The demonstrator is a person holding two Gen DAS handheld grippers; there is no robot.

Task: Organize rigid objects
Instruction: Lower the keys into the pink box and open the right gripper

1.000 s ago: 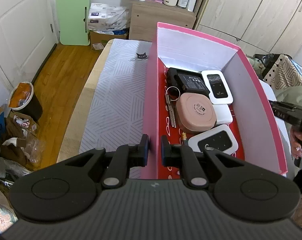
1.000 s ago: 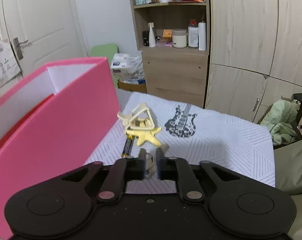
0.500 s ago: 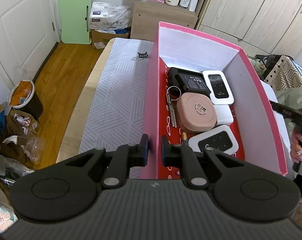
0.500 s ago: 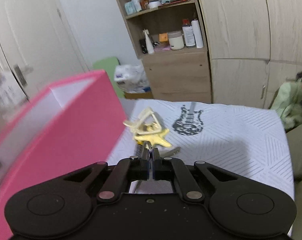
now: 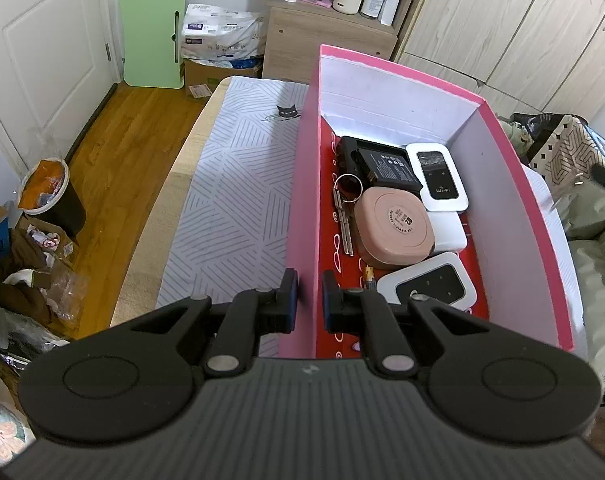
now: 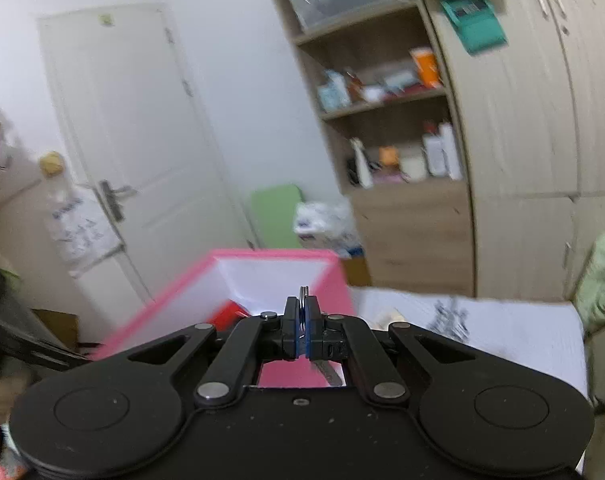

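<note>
Lifted off the cloth since a second ago, the key (image 6: 303, 300) sits pinched in the right gripper's (image 6: 302, 334) jaws above the box (image 5: 302, 216), whose wall the left gripper's (image 5: 309, 300) jaws straddle, steadying it.

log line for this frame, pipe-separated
left gripper: shut on pink box near wall | right gripper: shut on key ring, raised by box | box: routers, battery, pink case, keys
</note>
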